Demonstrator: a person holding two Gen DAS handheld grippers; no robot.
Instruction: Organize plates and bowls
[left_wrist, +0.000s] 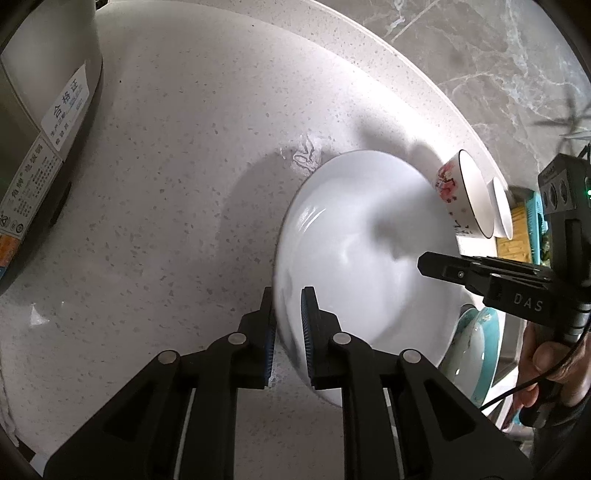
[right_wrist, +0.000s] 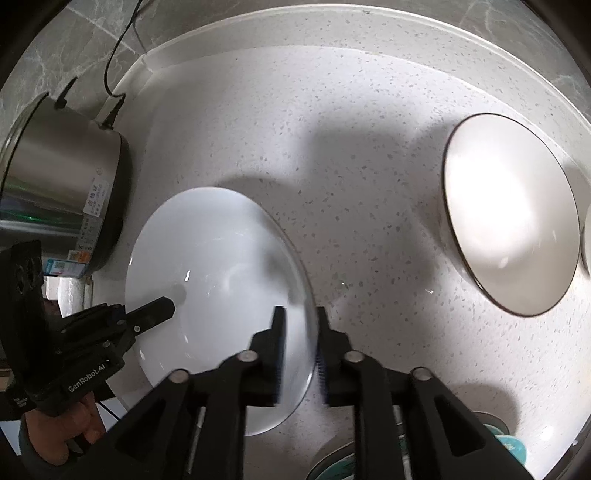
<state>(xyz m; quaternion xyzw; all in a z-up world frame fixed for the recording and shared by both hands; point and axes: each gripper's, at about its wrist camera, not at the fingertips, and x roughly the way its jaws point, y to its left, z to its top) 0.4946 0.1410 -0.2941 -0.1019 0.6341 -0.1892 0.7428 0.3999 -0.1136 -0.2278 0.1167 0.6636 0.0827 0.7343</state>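
Stainless steel marks the far left, where a cylindrical cooker (right_wrist: 70, 184) with paper labels stands on the speckled white stone tabletop (right_wrist: 332, 122), close to the plate's left edge. Next comes the left claw (left_wrist: 288, 325), its blue pads straddling the left rim of the round white ceramic plate (left_wrist: 362, 251), which looks slightly lifted or tilted above the tabletop; the jaws stand a little apart, and the rim between them is blurred, so no firm clamp shows. Across the plate, the right claw (right_wrist: 299, 347) brackets the opposite rim, its jaws also slightly apart and not pressing. Both claws point steeply down, one at each end of the plate's width, equally near. Bare tabletop lies beyond the plate; further right sit a white dark-rimmed ceramic bowl (right_wrist: 509, 214) with a red floral outside, and teal dishes (left_wrist: 476, 354) near the front edge.
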